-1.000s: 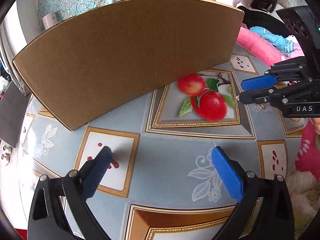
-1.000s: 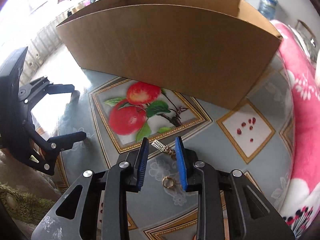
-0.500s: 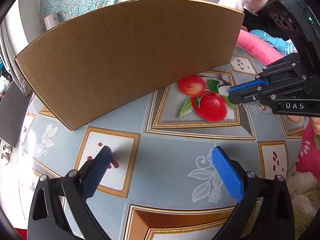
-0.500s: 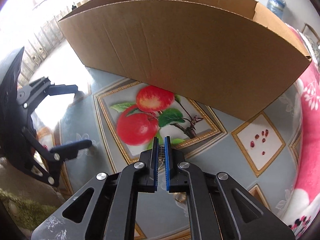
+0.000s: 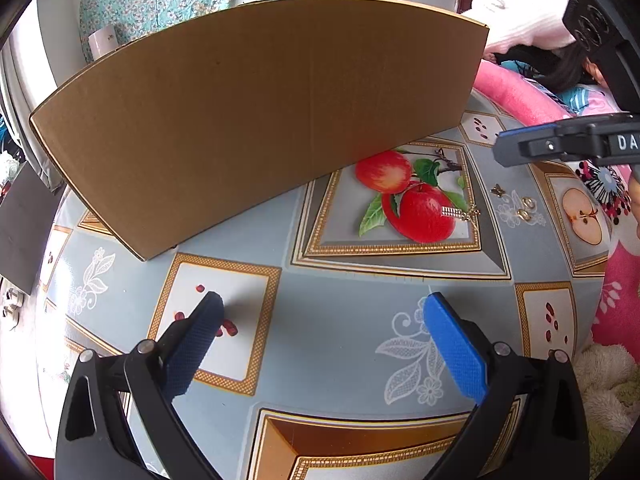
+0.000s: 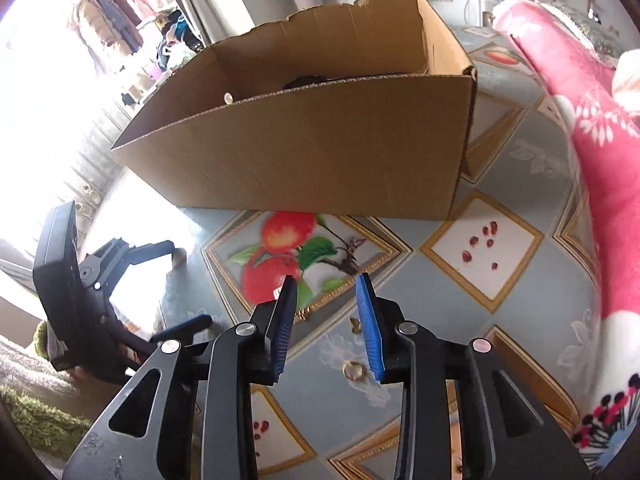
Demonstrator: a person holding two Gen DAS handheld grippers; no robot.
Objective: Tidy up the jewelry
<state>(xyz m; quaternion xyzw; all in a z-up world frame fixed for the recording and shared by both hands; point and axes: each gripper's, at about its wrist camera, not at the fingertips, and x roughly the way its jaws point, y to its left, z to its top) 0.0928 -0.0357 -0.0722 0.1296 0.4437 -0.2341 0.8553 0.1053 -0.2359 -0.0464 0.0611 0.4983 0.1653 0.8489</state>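
A gold tassel earring (image 5: 460,213) lies on the apple picture of the tablecloth, and the right wrist view shows only a bit of it (image 6: 305,313) behind one finger. A small butterfly piece (image 5: 497,190) and gold rings (image 5: 527,202) lie just right of it. One gold ring (image 6: 352,370) lies under my right gripper (image 6: 326,284). That gripper hangs above the table with its jaws opening and nothing between them. It also shows at the right edge (image 5: 508,146) of the left wrist view. My left gripper (image 5: 324,320) stands wide open over bare cloth.
A big open cardboard box (image 6: 320,152) stands behind the apple picture, with something dark inside. Pink floral fabric (image 6: 580,140) runs along the right side. A person in a white top (image 5: 520,12) sits beyond the table. A fuzzy rug (image 5: 608,380) lies by the table's right edge.
The right gripper shut on the tassel earring, then rose, rolled and opened. The earring now lies on the apple picture. The left gripper has not moved.
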